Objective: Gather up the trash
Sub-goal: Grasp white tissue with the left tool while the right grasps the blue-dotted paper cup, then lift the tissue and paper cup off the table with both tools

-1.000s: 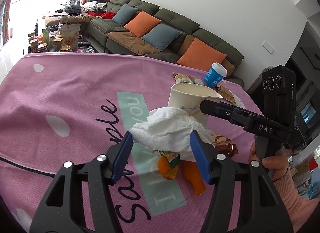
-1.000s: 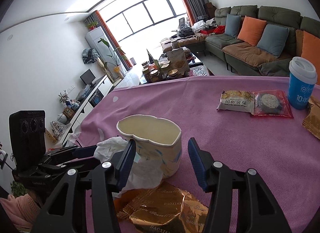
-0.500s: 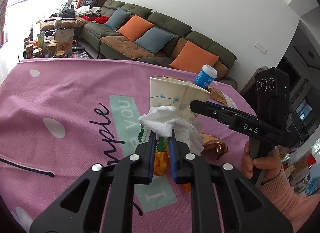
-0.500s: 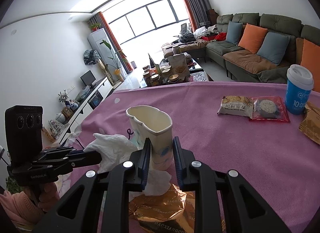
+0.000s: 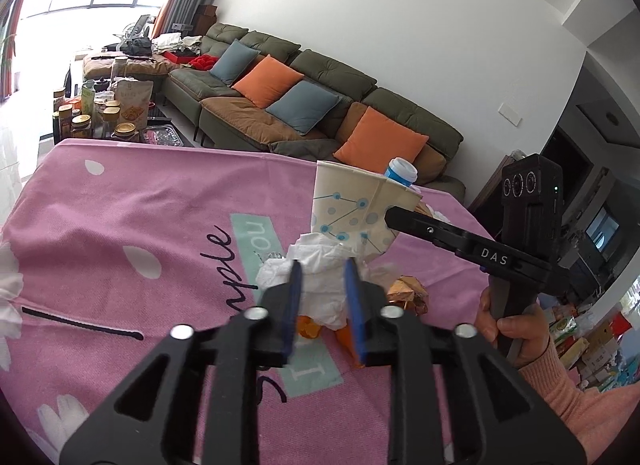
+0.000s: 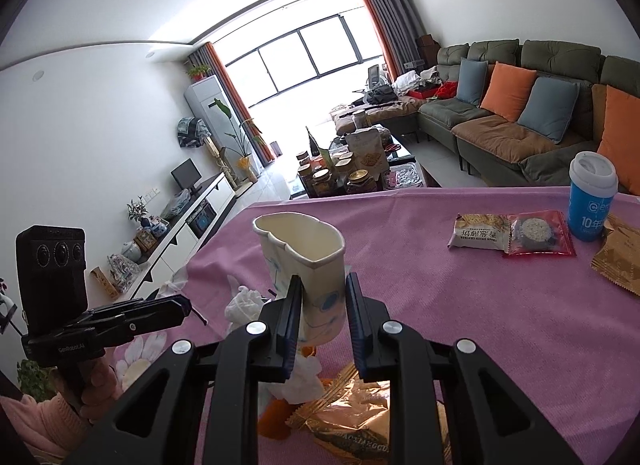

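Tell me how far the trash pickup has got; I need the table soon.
Nothing looks binned yet. In hand: the left tool pinches the white tissue, the right tool squeezes the paper cup. Left: the gold wrapper, orange scraps, the two snack packets and the blue cup on the pink cloth.

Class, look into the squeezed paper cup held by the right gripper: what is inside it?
The paper cup shows only bare cream inner wall near its rim. Its bottom is hidden from view, so contents there cannot be told.
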`<state>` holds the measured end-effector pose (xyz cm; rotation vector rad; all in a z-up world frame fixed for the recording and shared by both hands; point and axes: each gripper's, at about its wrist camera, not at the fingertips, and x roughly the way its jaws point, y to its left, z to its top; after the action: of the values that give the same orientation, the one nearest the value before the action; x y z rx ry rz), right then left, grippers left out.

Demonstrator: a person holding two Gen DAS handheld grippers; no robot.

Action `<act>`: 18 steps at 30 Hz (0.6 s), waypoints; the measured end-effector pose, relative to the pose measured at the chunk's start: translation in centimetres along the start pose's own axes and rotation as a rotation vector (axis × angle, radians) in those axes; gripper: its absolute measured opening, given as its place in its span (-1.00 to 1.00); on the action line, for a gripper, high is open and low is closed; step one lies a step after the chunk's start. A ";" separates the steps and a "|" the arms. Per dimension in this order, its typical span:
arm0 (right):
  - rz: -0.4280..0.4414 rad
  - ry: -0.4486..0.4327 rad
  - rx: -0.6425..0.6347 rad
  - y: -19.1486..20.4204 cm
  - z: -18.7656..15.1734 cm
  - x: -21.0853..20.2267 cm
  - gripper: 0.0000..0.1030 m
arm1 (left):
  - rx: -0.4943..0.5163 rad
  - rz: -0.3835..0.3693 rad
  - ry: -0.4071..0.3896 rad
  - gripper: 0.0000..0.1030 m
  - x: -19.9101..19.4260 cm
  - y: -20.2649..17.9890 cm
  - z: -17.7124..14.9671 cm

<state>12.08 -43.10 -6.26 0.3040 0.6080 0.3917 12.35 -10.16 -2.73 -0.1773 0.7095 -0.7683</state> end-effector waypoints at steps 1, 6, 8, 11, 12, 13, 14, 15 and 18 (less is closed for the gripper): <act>0.007 0.001 -0.002 0.2 -0.1 -0.1 -0.60 | 0.015 0.015 -0.006 -0.22 -0.2 -0.1 -0.3; 0.044 0.009 -0.008 1.5 -0.9 -0.7 -0.60 | 0.066 0.051 0.021 0.06 -0.3 -0.6 -1.8; 0.059 0.016 -0.008 2.0 -1.2 -0.8 -0.60 | 0.083 0.066 0.040 0.17 0.0 -0.8 -2.4; 0.071 0.022 -0.011 2.5 -1.5 -0.8 -0.60 | 0.096 0.085 0.063 0.17 0.7 -1.0 -3.0; 0.074 0.022 -0.009 2.7 -1.7 -0.9 -0.60 | 0.099 0.089 0.072 0.14 1.0 -1.0 -3.2; 0.075 0.022 -0.008 2.8 -1.7 -0.9 -0.60 | 0.099 0.089 0.083 0.09 1.4 -1.1 -3.4; 0.078 0.022 -0.008 2.9 -1.8 -0.9 -0.60 | 0.102 0.089 0.097 0.07 1.8 -1.2 -3.7; 0.079 0.023 -0.007 3.0 -1.8 -0.9 -0.60 | 0.106 0.095 0.110 0.06 2.0 -1.2 -3.9; 0.082 0.021 -0.005 3.2 -1.9 -0.9 -0.60 | 0.105 0.113 0.129 0.07 2.1 -1.0 -4.9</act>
<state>9.36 -40.37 -6.05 0.3213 0.6168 0.4752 9.67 -11.82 -7.08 0.0076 0.7931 -0.7114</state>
